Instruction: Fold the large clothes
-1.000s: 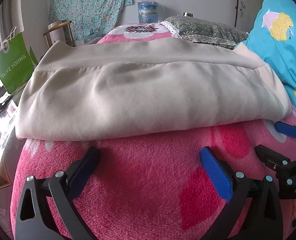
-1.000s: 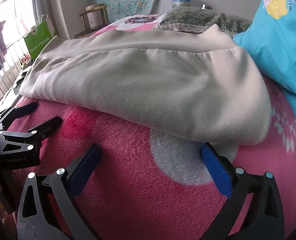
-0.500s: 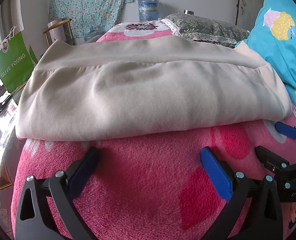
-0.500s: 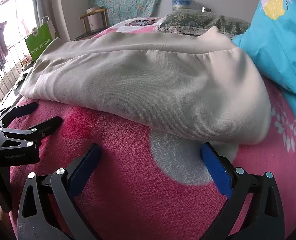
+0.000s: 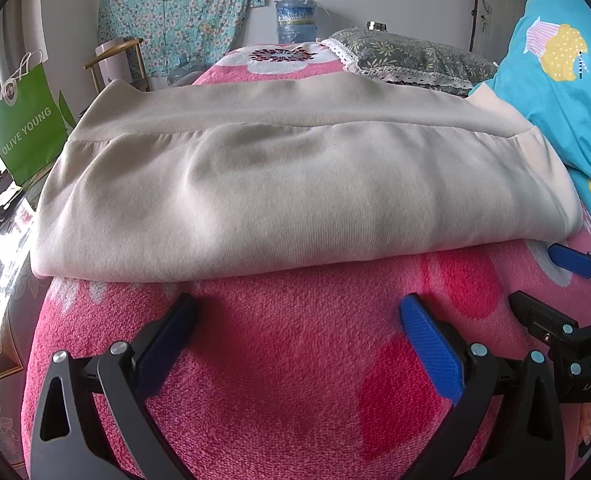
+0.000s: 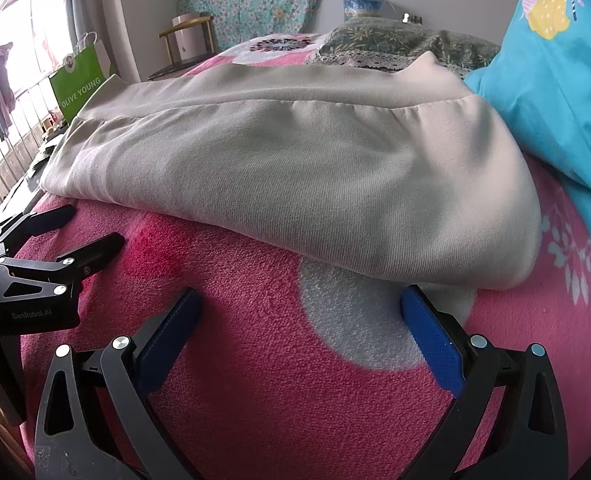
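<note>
A folded garment (image 5: 295, 184) lies across the blanket (image 5: 295, 380) at mid-frame, both grippers (image 5: 295, 332) (image 6: 299, 328) spread wide on the blanket just before it, a pillow (image 5: 415, 56) behind, a shopping bag (image 5: 25, 128) at far left.

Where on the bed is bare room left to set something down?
Bare pink blanket lies between the folded beige garment and both open grippers, left and right. Crowded behind: pillow and blue quilt.
</note>
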Available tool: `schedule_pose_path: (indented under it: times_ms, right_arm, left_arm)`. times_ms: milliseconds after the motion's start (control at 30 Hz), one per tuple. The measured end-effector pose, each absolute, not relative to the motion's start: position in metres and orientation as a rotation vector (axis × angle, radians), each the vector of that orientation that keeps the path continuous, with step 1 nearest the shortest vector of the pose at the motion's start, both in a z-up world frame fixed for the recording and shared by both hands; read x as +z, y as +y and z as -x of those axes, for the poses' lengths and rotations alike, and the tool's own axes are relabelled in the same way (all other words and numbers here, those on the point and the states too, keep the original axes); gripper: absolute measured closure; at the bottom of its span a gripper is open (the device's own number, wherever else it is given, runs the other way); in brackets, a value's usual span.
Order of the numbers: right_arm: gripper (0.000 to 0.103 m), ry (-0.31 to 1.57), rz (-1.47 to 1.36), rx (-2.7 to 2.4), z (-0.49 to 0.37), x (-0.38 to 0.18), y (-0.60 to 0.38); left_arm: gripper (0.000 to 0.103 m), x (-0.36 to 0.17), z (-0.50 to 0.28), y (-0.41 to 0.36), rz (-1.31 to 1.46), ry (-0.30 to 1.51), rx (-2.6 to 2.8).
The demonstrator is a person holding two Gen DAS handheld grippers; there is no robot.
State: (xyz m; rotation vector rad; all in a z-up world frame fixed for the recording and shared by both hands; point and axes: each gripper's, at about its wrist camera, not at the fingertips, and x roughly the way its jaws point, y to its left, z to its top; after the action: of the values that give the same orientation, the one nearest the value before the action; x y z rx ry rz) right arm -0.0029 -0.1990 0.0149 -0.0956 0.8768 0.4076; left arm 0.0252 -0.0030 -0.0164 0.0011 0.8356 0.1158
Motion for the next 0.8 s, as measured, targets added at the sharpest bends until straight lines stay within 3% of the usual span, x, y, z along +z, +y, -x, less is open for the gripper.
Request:
schedule_pose_path:
  times_ms: [800]
  right_arm:
    - [0.007,0.876,0.093,0.406,0.0069,0.0154,-0.1958]
  left_arm:
    - [0.004,-0.0163,-0.0243,-0.0020,-0.004,0.831,0.114]
